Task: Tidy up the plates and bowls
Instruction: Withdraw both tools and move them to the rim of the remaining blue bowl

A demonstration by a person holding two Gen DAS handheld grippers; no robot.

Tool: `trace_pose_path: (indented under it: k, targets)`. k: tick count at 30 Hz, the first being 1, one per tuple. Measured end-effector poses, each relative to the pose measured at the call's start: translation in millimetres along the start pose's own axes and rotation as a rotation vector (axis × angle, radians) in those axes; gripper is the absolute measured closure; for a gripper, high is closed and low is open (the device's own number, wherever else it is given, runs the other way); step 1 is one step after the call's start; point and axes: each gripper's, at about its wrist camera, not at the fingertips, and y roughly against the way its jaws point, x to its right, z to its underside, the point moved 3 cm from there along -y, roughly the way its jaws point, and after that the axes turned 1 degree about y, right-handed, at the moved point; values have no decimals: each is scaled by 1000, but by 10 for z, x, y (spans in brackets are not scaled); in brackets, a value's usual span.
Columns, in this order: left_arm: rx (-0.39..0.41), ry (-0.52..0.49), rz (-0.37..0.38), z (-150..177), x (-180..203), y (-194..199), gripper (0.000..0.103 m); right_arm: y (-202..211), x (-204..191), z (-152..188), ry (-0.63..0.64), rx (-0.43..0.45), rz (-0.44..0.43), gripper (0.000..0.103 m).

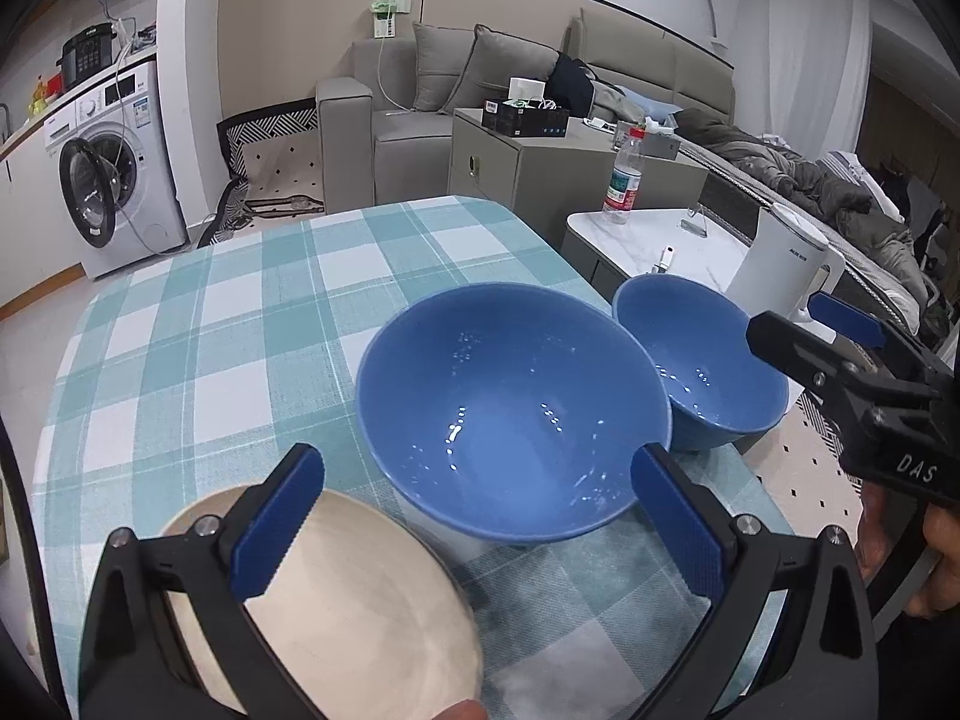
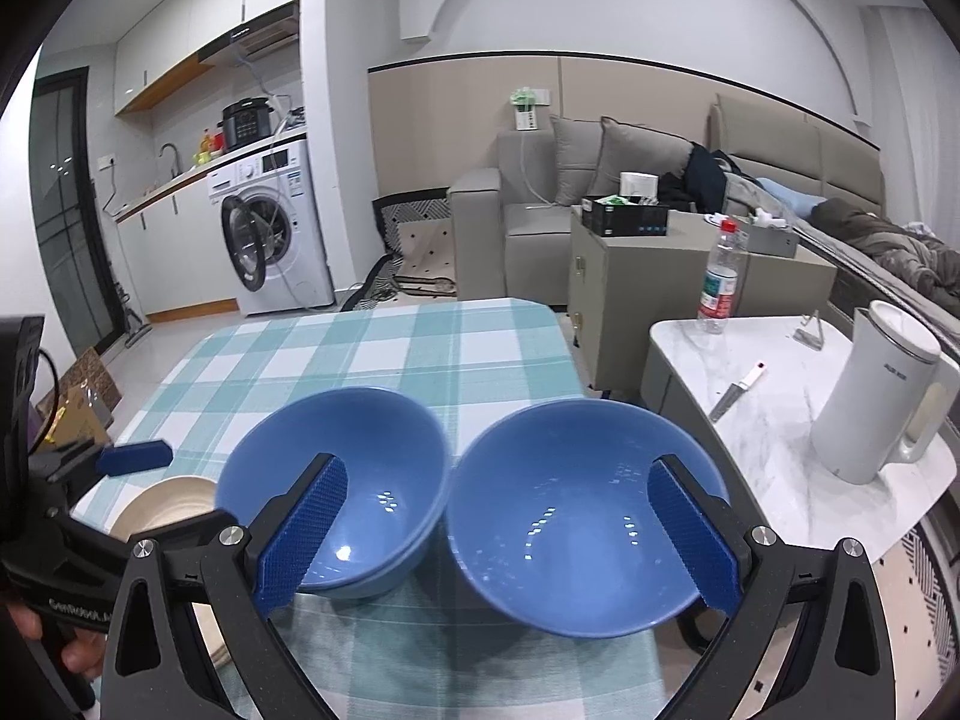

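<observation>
Sitting side by side on the teal-and-white checked tablecloth point(image 1: 198, 324) are two blue bowls, rims almost touching at the near right part of the table. From the left wrist view, the left blue bowl point(image 1: 510, 408) is filling the centre, and the right blue bowl point(image 1: 699, 360) is sitting just beyond it, near the table's right edge. In the right wrist view the left bowl is looking doubled at its lower edge, as if one bowl is nesting in another, though that is hard to confirm. A cream plate point(image 1: 354, 606) is lying at the near left corner, just beside the left bowl. The left gripper point(image 1: 480, 516) is hanging above the table with its jaws spread wide, gripping nothing; one blue pad is showing over the plate, the other in front of the left bowl's near rim. The right gripper point(image 2: 498, 534) is likewise standing wide open and empty above the two bowls, one pad seen over each. A hand point(image 1: 924, 564) is holding the right gripper's handle at the frame edge. Off to the right, a white kettle point(image 2: 882, 402), a plastic bottle point(image 2: 723, 279) and a small knife point(image 2: 738, 390) are resting on a marble side table point(image 2: 774, 450). A washing machine point(image 2: 270, 228) is standing open in the background.
</observation>
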Motion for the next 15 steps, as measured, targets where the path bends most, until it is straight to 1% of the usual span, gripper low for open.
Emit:
trace_pose_path:
  k: [3, 12, 15]
  targets:
    - [-8, 12, 12, 19, 81, -23, 0, 39, 99, -8, -20, 5, 14, 1]
    - [-20, -1, 38, 67, 393, -38, 0, 126, 345, 0, -54, 12, 51, 1]
    - [-29, 7, 71, 100, 492, -50, 0, 147, 402, -5, -63, 22, 68, 1]
